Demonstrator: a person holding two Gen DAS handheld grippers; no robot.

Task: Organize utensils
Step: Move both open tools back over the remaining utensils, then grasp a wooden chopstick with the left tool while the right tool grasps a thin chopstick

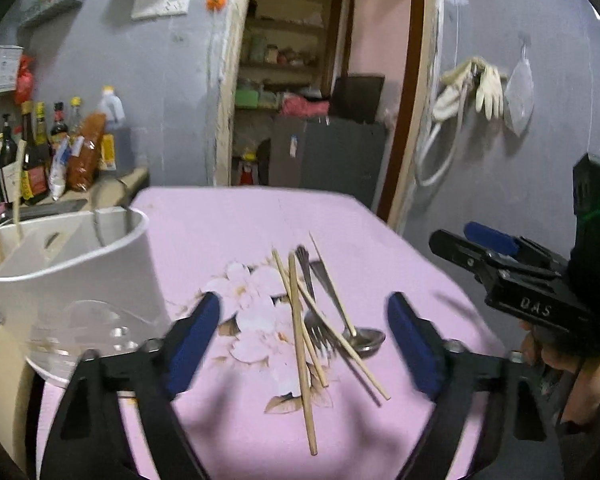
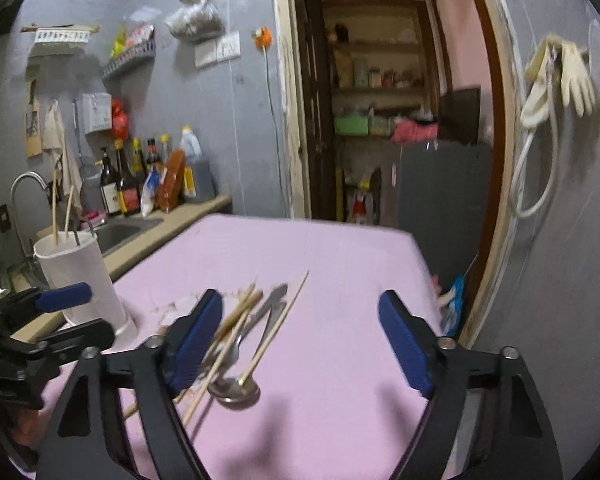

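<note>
Chopsticks (image 1: 300,344), a fork (image 1: 320,332) and a spoon (image 1: 362,338) lie heaped on the pink desk (image 1: 228,232) beside the white holder (image 1: 80,264) (two chopsticks already inside). Both tongs, left (image 1: 304,344) and right (image 2: 300,344), gape empty; the right's body reads, perhaps, "DAS".

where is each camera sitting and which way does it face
Left wrist: on the left gripper, over the near table edge, facing the utensil pile and doorway; its open fingers and the right gripper show.
Right wrist: on the right gripper, further right, facing likewise; its open fingers and the left gripper show.
Shared: pile, white holder, pink table.
</note>
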